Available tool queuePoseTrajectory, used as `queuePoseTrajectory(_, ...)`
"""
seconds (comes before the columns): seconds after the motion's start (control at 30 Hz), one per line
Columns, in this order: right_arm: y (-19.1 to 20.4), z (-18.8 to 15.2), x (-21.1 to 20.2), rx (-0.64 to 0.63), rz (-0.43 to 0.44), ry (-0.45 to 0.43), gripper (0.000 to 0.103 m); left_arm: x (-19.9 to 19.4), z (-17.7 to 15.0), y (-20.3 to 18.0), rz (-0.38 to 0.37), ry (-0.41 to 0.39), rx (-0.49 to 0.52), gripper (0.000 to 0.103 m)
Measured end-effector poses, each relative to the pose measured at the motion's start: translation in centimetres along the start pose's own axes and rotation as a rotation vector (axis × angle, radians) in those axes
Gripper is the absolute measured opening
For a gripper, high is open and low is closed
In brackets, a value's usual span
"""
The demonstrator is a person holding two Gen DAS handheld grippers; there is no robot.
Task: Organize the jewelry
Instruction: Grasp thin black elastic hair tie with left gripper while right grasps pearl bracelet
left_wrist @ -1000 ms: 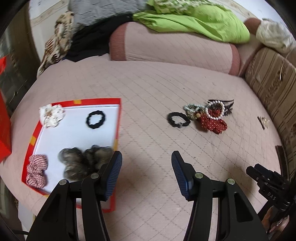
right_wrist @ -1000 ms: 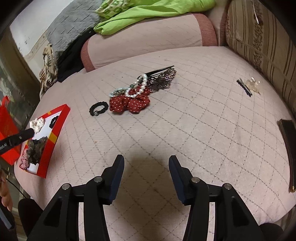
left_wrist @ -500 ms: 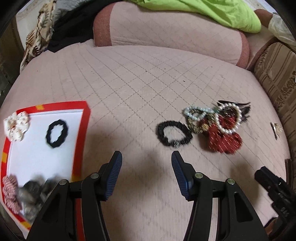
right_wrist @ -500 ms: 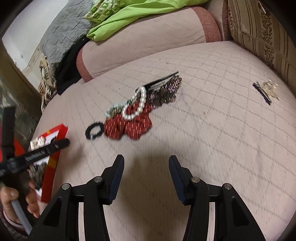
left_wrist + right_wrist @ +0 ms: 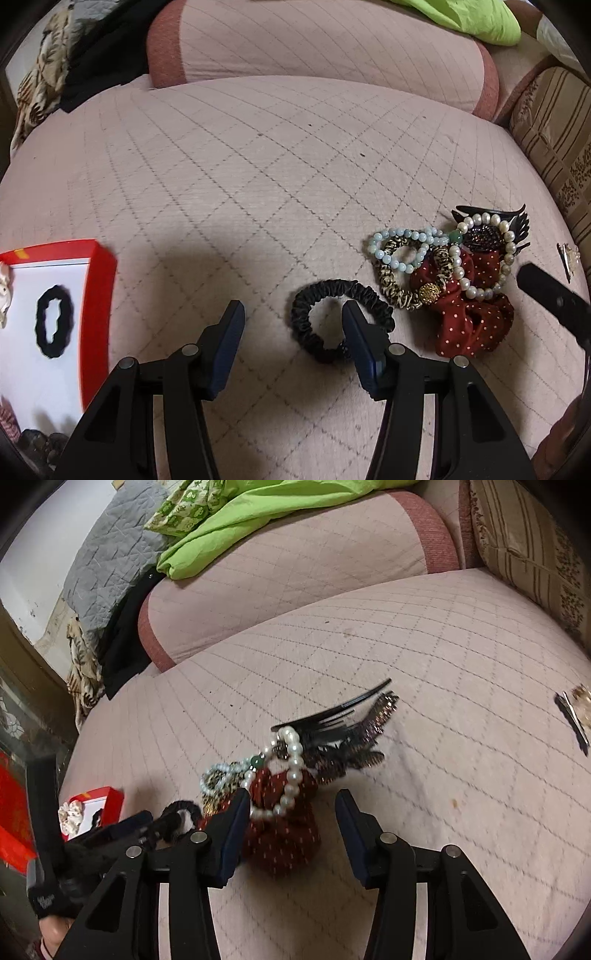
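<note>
A black satin scrunchie [image 5: 334, 317] lies on the pink quilted bed; my left gripper [image 5: 293, 326] is open, its right finger over the scrunchie's ring. Beside it lies a heap: a red dotted scrunchie [image 5: 471, 317], a pearl bracelet [image 5: 480, 254], a pale bead bracelet [image 5: 402, 243], a leopard hair tie [image 5: 397, 280] and a dark comb clip [image 5: 491, 218]. My right gripper [image 5: 291, 814] is open just above the red dotted scrunchie [image 5: 284, 830], with the pearl bracelet [image 5: 291, 775] between its fingers. A red-rimmed white tray [image 5: 98, 295] at the left holds a black hair tie [image 5: 53, 319].
A small hair clip [image 5: 574, 710] lies alone at the right of the bed. A pink bolster [image 5: 314, 40] with green cloth [image 5: 236, 513] and piled blankets lies at the back. A striped cushion [image 5: 554, 122] borders the right side. The tray [image 5: 110, 801] shows small in the right wrist view.
Both grippers have moved forward and down toward the heap. The left one left the tray and now sits over the black satin scrunchie; the right one closed in on the red scrunchie.
</note>
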State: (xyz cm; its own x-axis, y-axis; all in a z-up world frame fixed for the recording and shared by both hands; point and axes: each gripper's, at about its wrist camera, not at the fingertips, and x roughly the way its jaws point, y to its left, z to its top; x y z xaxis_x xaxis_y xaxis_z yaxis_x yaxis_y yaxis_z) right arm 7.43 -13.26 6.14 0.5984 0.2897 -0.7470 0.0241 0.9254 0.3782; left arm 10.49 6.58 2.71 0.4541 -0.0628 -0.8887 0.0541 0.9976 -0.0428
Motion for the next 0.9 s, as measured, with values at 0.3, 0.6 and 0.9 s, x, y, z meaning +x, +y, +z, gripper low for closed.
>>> queuePoseTrajectory(0.3,-0.3,0.4,1.9,0.007,-0.001,0.029,0.012,0.2,-0.3,-1.0,0.042,-0.025,0.051,0.012)
queuePoseTrajectory(0.6,0.1,-1.4,-2.7,0.013,0.061,-0.006,0.011,-4.0,-1.8,-1.3,-0.050,-0.047,0.013,0.008)
queuePoseTrajectory(0.9,1.1,-3.1,-8.5,0.008,0.095,-0.051,0.011,-11.3,-4.4,-0.3,-0.149,-0.113,-0.052,0.008)
